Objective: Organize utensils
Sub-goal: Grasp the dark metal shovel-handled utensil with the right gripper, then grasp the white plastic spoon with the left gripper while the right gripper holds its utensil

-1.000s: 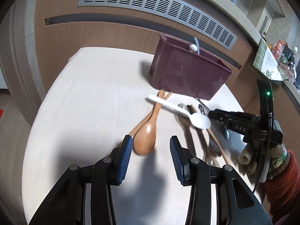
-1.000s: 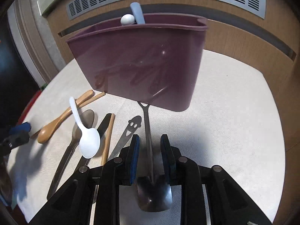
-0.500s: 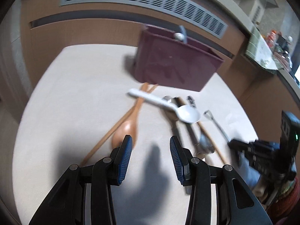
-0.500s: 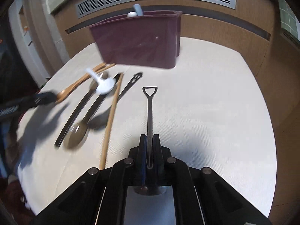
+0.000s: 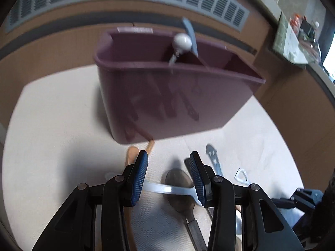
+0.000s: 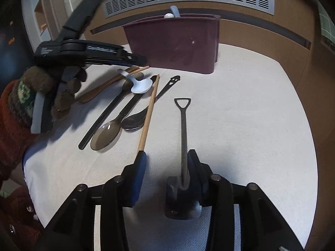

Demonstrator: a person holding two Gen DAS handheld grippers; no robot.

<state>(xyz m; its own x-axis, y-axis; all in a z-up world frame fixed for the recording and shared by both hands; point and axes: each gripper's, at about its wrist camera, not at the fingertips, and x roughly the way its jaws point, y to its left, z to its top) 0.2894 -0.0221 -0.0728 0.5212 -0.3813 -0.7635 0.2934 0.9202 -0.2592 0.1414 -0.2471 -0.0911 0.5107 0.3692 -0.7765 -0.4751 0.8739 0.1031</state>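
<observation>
Lying between the right gripper's (image 6: 165,165) jaws, which have just been opening, the shovel-handled spoon (image 6: 183,138) leans against the right-hand pad. Left of it, ahead, spoons and a chopstick (image 6: 149,113) crowd the table (image 6: 251,115). Only the left wrist view looks into the maroon caddy (image 5: 167,96), straight ahead of the left gripper (image 5: 168,177), whose jaws gape over a white spoon (image 5: 167,188).

The left wrist view is smeared by motion blur, worst on the maroon bin (image 5: 167,92) ahead of the hand-held gripper (image 5: 169,175), while the right wrist view is sharp. Soft indoor light leaves the pale desk (image 6: 251,108) evenly bright, with dark shadows pooling just below each gripper's fingers. Both fisheye pictures bend straight lines and darken to black at the corners.
</observation>
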